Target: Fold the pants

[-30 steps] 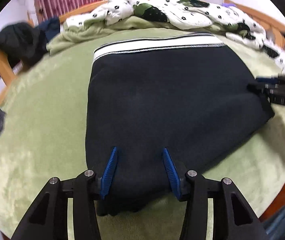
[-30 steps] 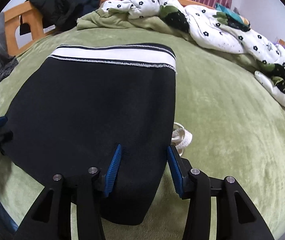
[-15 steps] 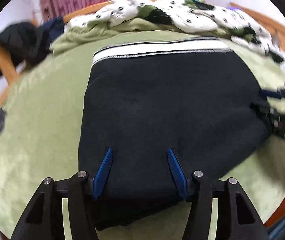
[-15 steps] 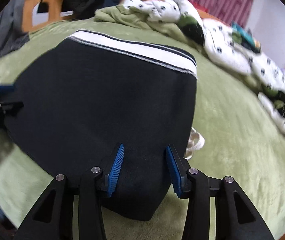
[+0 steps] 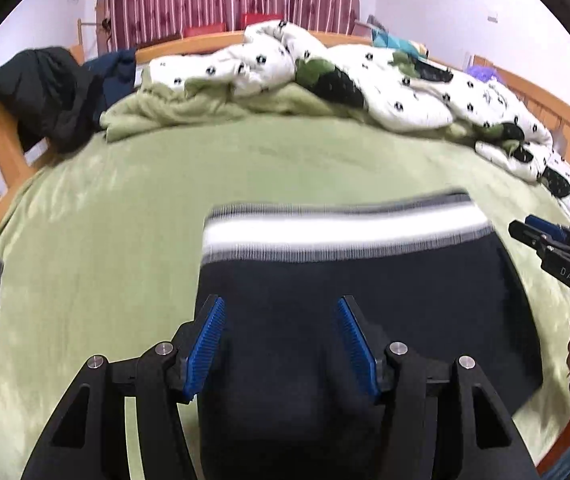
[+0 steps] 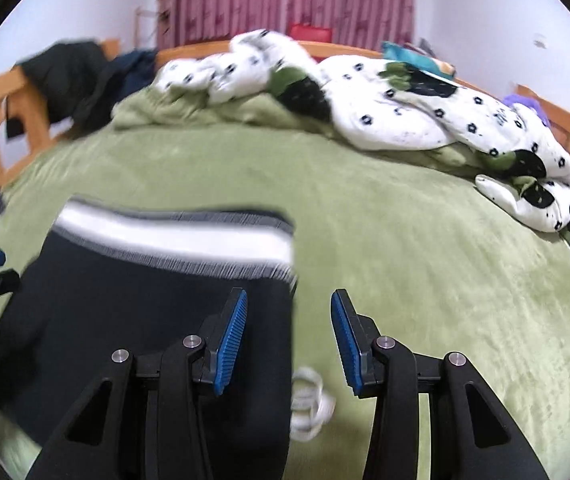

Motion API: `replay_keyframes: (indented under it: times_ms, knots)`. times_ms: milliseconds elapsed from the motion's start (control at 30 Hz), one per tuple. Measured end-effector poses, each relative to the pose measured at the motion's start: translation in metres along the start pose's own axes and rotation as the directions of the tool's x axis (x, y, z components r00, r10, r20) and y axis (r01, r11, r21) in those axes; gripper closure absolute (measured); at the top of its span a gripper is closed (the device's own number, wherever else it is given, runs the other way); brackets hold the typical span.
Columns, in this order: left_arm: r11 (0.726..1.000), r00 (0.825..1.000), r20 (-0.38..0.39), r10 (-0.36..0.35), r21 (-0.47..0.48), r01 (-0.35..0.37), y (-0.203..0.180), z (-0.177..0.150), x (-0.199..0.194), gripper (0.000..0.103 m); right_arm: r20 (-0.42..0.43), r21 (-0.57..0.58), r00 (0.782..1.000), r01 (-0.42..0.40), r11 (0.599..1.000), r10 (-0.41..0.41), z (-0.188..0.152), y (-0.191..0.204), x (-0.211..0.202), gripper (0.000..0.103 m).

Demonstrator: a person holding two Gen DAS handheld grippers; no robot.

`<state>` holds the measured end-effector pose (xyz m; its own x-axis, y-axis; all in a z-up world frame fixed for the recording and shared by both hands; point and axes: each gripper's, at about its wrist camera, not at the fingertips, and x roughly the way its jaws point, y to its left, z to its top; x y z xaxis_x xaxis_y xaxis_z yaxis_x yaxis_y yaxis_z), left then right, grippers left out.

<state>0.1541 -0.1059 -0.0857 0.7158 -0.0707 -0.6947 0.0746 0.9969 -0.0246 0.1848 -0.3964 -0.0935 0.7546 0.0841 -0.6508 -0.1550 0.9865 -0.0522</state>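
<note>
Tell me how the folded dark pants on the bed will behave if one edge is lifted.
The pants are probably floppy: they lie flat and follow the soft green blanket. The folded layers may slide apart, since nothing pins them. The white drawstring poking out at the side would likely dangle.

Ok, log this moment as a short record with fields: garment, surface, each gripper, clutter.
garment: dark pants, folded flat, white waistband at the far edge
surface: green blanket on a wood-framed bed
left gripper: open, over the pants' near part, nothing pinched
right gripper: open, at the pants' right edge, nothing pinched
drawstring: white, lying on the blanket beside the pants' right edge
clutter: spotted white duvet bunched at the far side; dark jacket on the bed frame
</note>
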Motion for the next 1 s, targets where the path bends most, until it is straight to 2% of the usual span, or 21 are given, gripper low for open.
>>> replay_keyframes:
  times_ms: [133,200,267,300,333,400,500,567,633,767,833,900,1000]
  knots:
    - [0.998,0.998,0.02,-0.054,0.029,0.053,-0.008,0.034,0.02,0.047,-0.006,0.037,0.999,-0.049,0.998,0.05,0.029,0.002,0.027,0.061]
    - [0.995,0.997,-0.006,-0.074,0.069,0.074,-0.015,0.042,0.04,0.043,-0.031,0.035,0.995,-0.089,0.995,0.09,0.034,0.008,0.045,0.061]
    - [0.993,0.998,-0.064,0.018,0.116,-0.01,-0.016,0.038,0.071,0.042,-0.114,0.011,0.99,-0.08,0.997,0.081,0.029,0.017,0.077,0.061]
    - [0.992,0.992,-0.096,0.076,0.111,-0.066,-0.011,0.033,0.088,0.042,-0.154,-0.008,0.986,-0.063,0.998,0.061,0.025,0.022,0.093,0.062]
    - [0.995,0.988,-0.134,0.076,0.079,-0.066,0.0,0.023,0.104,0.042,-0.156,-0.023,0.987,-0.034,0.999,0.03,0.019,0.023,0.104,0.064]
    - [1.0,0.992,-0.124,-0.006,0.003,0.007,0.015,0.02,0.105,0.042,-0.147,-0.004,0.988,-0.056,0.998,0.055,0.02,0.019,0.108,0.064]
    - [1.0,0.99,-0.136,-0.02,-0.006,0.02,0.016,0.023,0.103,0.042,-0.172,0.042,0.981,-0.081,0.996,0.087,0.02,0.01,0.118,0.064]
    - [1.0,0.991,-0.13,0.001,0.009,0.001,0.012,0.02,0.104,0.042,-0.17,0.05,0.981,-0.084,0.995,0.092,0.019,0.008,0.117,0.064]
    - [0.999,0.993,-0.118,0.021,0.029,-0.018,0.008,0.018,0.102,0.042,-0.162,0.026,0.985,-0.057,0.998,0.061,0.02,0.012,0.115,0.064]
    - [1.0,0.991,-0.135,0.007,-0.005,-0.008,0.017,0.018,0.099,0.042,-0.14,-0.005,0.99,0.001,1.0,-0.002,0.022,0.018,0.094,0.061]
    - [1.0,0.988,-0.151,0.014,-0.005,-0.015,0.019,0.019,0.094,0.042,-0.141,0.019,0.99,-0.013,1.0,0.016,0.021,0.016,0.078,0.061]
    - [1.0,0.988,-0.154,0.016,-0.005,-0.017,0.019,0.019,0.085,0.042,-0.132,0.023,0.989,-0.069,0.997,0.071,0.022,0.016,0.058,0.06]
    - [1.0,0.988,-0.155,-0.006,-0.016,0.004,0.022,0.014,0.071,0.042,-0.077,-0.014,0.994,-0.085,0.996,0.084,0.019,0.022,0.033,0.06]
